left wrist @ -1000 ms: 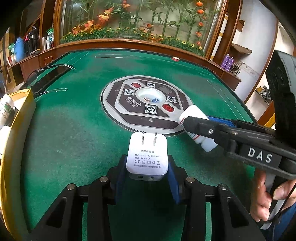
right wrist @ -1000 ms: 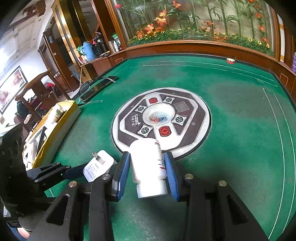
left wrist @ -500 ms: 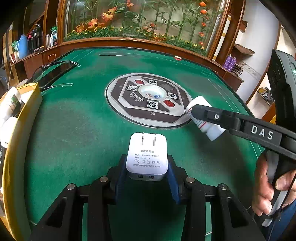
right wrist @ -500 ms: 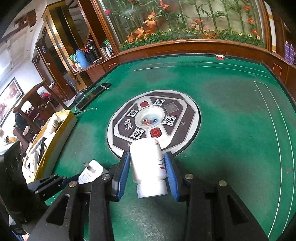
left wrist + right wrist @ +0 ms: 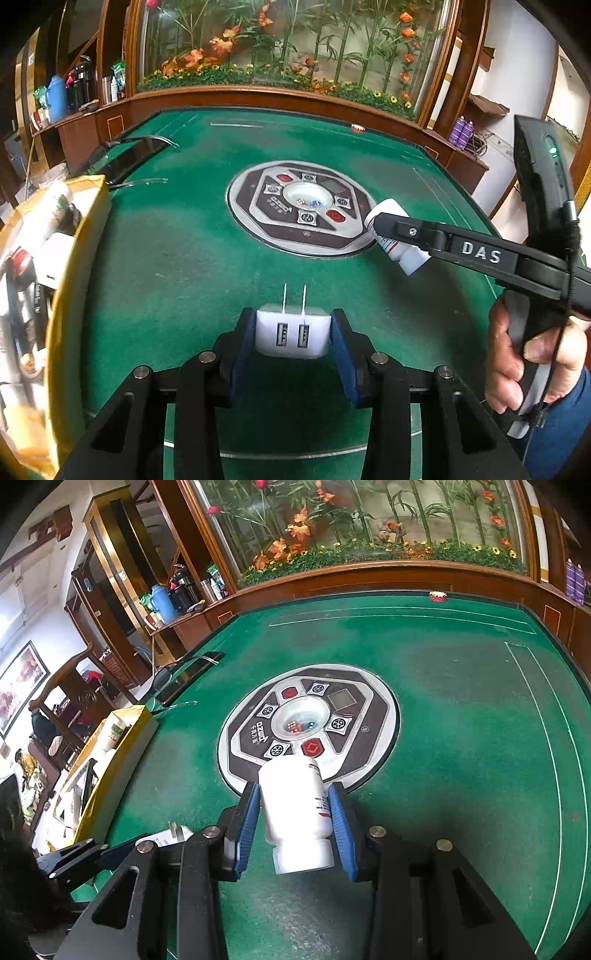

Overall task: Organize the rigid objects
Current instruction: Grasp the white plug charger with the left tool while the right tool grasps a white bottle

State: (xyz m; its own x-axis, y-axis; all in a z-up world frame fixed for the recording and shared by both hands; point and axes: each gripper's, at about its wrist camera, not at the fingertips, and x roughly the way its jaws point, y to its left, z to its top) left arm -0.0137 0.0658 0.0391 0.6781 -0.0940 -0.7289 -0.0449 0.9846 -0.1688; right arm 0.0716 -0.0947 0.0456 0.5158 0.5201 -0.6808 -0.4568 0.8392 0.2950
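Note:
My left gripper (image 5: pixel 292 334) is shut on a white USB power adapter (image 5: pixel 291 335), its two prongs pointing away and its USB ports facing the camera, held above the green felt. My right gripper (image 5: pixel 295 814) is shut on a white pill bottle (image 5: pixel 293 805), cap toward the camera, held over the edge of the table's round centre panel (image 5: pixel 373 716). In the left wrist view the right gripper (image 5: pixel 376 225) reaches in from the right with the bottle (image 5: pixel 404 254). In the right wrist view the adapter (image 5: pixel 168 837) peeks out at lower left.
A yellow box (image 5: pixel 86 236) with several items stands at the table's left edge; it also shows in the right wrist view (image 5: pixel 122 757). A dark phone-like slab on a clear stand (image 5: pixel 188 670) lies at the far left. A hand (image 5: pixel 517 362) grips the right tool. A wooden rail borders the table.
The left gripper rose and tilted: the adapter's label face gave way to its USB end, and the yellow box came nearer on the left. The right gripper barely moved.

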